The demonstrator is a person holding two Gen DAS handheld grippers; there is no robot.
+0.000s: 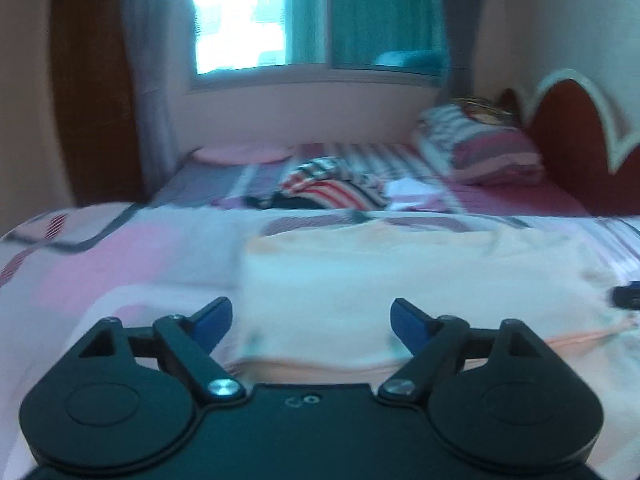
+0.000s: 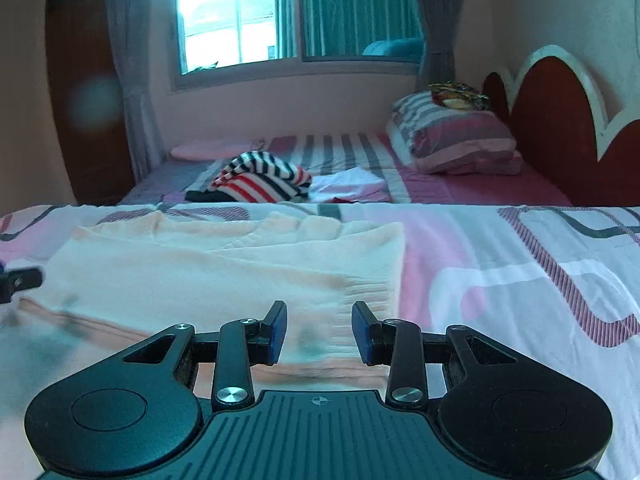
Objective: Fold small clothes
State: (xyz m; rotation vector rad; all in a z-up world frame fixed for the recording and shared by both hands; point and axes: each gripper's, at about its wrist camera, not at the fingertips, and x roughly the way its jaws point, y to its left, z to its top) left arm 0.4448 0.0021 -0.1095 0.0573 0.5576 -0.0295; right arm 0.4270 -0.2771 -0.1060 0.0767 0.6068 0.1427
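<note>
Both my grippers, left (image 1: 311, 322) and right (image 2: 319, 330), are hovering with jaws apart, gripping nothing. Mid-frame, the peach garment (image 2: 224, 268) is lying partly folded on the bed (image 2: 500, 264); upper-centre, the striped pile (image 2: 260, 178) is waiting unfolded.

We see a striped pink-and-grey pillow (image 2: 456, 138) against a dark red scalloped headboard (image 2: 556, 120), and a bright window (image 2: 236, 20) flanked by grey curtains (image 2: 128, 60).

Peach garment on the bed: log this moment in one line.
peach garment: flat on bedspread, partly folded | left gripper: open, empty | right gripper: open, empty | striped clothes pile: behind, untouched
</note>
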